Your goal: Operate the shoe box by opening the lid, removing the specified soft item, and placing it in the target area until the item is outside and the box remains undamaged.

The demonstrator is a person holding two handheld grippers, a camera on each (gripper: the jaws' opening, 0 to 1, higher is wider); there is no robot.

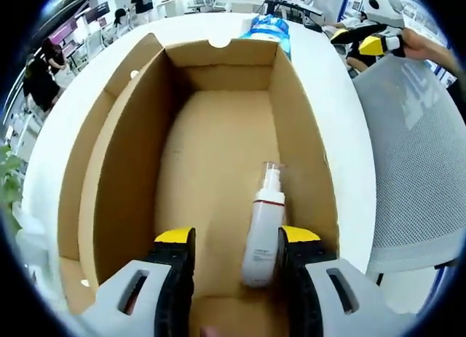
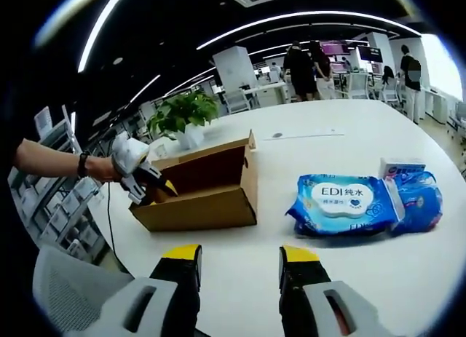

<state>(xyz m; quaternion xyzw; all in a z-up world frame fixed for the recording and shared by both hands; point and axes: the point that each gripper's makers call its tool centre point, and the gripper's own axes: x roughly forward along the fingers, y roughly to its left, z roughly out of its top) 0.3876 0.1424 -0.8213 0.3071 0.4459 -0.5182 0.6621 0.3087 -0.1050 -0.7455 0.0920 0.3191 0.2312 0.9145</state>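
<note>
Box (image 1: pixel 218 155) lies open, a spray bottle (image 1: pixel 262 231) on its floor between the spread jaws of the left gripper (image 1: pixel 237 250). Closing off-centre could roll the bottle or dent cardboard. Right gripper (image 2: pixel 237 260) hangs open, empty, above the table (image 2: pixel 328 148).

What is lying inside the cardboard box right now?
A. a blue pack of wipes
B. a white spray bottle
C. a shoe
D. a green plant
B: the left gripper view shows a white spray bottle lying on the floor of the open cardboard box, between the open left tongs.
</note>
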